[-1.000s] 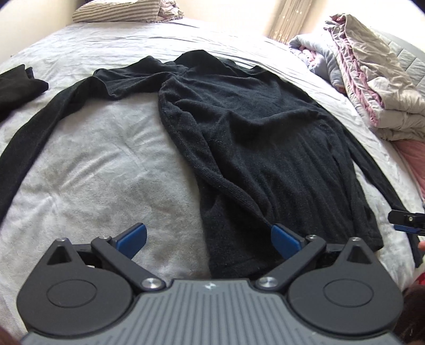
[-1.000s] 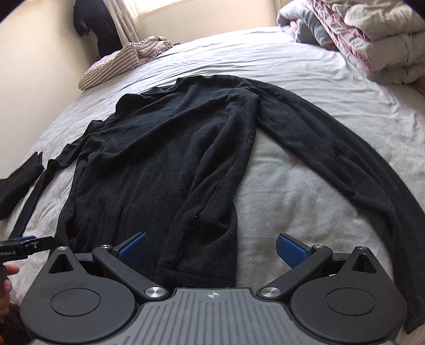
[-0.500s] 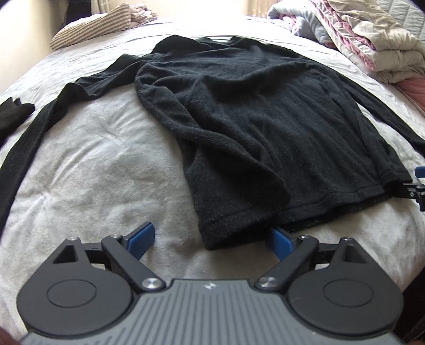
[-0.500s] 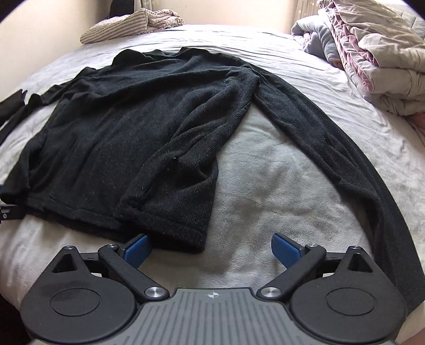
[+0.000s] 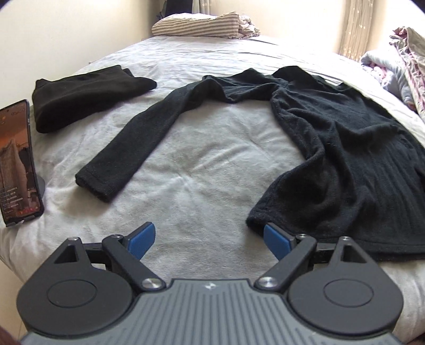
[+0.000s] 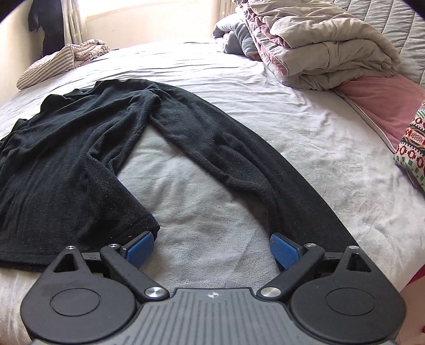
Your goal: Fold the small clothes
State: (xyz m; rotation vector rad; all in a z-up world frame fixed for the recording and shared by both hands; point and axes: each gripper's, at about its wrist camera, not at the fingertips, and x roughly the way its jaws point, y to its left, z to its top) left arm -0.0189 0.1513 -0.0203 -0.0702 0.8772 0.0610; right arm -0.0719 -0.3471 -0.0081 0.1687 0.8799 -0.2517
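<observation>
Item: black sweater (image 5: pixel 353 159) flat on the bed (image 5: pixel 212 164), long axis near-to-far, hem corner at my left gripper (image 5: pixel 209 240), right sleeve (image 6: pixel 239 148) by my right gripper (image 6: pixel 211 250); both sets of fingers wide, empty.

The sweater (image 5: pixel 345 148) in front of me is plain black, body and both sleeves. The folded garment (image 5: pixel 87 95) at the far left corner of the bed is black too. The bed sheet (image 5: pixel 212 169) is pale grey-white with no pattern. My left gripper (image 5: pixel 209 240) and my right gripper (image 6: pixel 211 250) are black with blue finger pads and a grey ribbed body. The pillow (image 5: pixel 196 25) at the far edge of the bed has beige and white stripes. The quilt (image 6: pixel 326 42) in the far right corner is cream with dusty pink. Beside it lies a pink cloth (image 6: pixel 382 103). At the right edge, one cushion (image 6: pixel 411 146) shows a knitted pattern of green, red and white. The phone (image 5: pixel 18 162) has a black frame.
</observation>
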